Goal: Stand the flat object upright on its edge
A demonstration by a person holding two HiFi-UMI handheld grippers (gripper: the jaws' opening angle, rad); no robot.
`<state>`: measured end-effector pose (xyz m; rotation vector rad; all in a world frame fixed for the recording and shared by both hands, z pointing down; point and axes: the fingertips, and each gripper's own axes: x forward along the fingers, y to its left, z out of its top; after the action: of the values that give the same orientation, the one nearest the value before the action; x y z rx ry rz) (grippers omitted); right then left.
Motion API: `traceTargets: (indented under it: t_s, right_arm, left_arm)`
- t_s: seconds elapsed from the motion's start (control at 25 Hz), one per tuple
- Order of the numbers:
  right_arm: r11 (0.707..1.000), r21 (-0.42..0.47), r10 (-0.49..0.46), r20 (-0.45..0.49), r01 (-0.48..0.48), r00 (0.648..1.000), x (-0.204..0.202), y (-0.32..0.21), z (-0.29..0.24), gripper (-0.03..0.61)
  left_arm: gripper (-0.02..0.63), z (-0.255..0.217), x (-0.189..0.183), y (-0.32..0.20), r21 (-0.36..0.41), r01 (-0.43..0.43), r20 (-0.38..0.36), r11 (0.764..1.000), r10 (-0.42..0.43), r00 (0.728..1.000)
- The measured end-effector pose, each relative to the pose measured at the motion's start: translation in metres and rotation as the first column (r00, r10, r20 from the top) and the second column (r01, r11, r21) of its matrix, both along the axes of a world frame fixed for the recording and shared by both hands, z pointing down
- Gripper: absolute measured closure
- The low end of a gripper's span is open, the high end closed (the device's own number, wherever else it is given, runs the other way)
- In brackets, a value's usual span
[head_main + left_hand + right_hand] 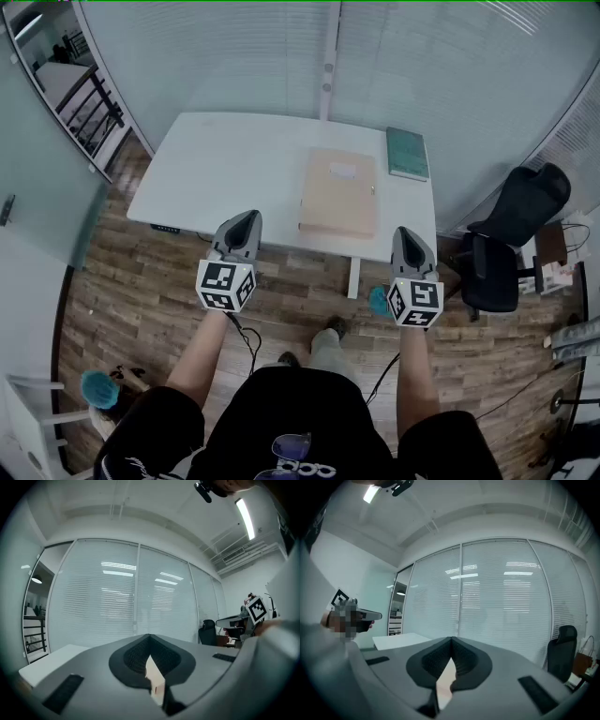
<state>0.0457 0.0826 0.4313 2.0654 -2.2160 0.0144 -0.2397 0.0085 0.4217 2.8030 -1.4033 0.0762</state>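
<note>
A flat tan box (pixel 338 192) lies on its broad face on the right half of the white table (pixel 225 159). Both grippers hover short of the table's near edge, over the wooden floor. The left gripper (pixel 247 217) is shut and holds nothing, to the left of the box's near corner. To the right of the box's near edge, the right gripper (pixel 404 232) is likewise shut and empty. In the left gripper view the jaws (pixel 149 638) meet, with a sliver of the tan box (pixel 155 679) showing below them. The right gripper view shows its jaws (pixel 451 640) closed too.
A green book (pixel 407 153) lies flat at the table's far right corner. A black office chair (pixel 511 234) stands right of the table. Glass walls with blinds run behind the table. A small teal thing (pixel 378 300) sits on the floor by the table leg.
</note>
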Motion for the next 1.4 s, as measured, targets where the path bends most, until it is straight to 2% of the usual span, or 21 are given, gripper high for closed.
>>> traceTargets:
  t_s: [0.52, 0.88, 1.4]
  right_arm:
    - [1.000, -0.016, 0.020, 0.014, -0.020, 1.000, 0.020, -0.033, 0.009, 0.560]
    - [1.000, -0.026, 0.008, 0.018, -0.007, 1.000, 0.038, -0.077, 0.010, 0.560]
    - [0.999, -0.037, -0.039, 0.032, 0.040, 0.999, 0.085, -0.141, 0.009, 0.560]
  left_arm:
    - [0.595, 0.008, 0.017, -0.032, -0.012, -0.005, 0.015, 1.000, 0.005, 1.000]
    - [0.595, 0.012, 0.036, -0.072, -0.027, 0.000, 0.025, 1.000, 0.001, 1.000]
    - [0.594, 0.008, 0.082, -0.124, -0.044, 0.042, 0.045, 0.998, -0.040, 0.998]
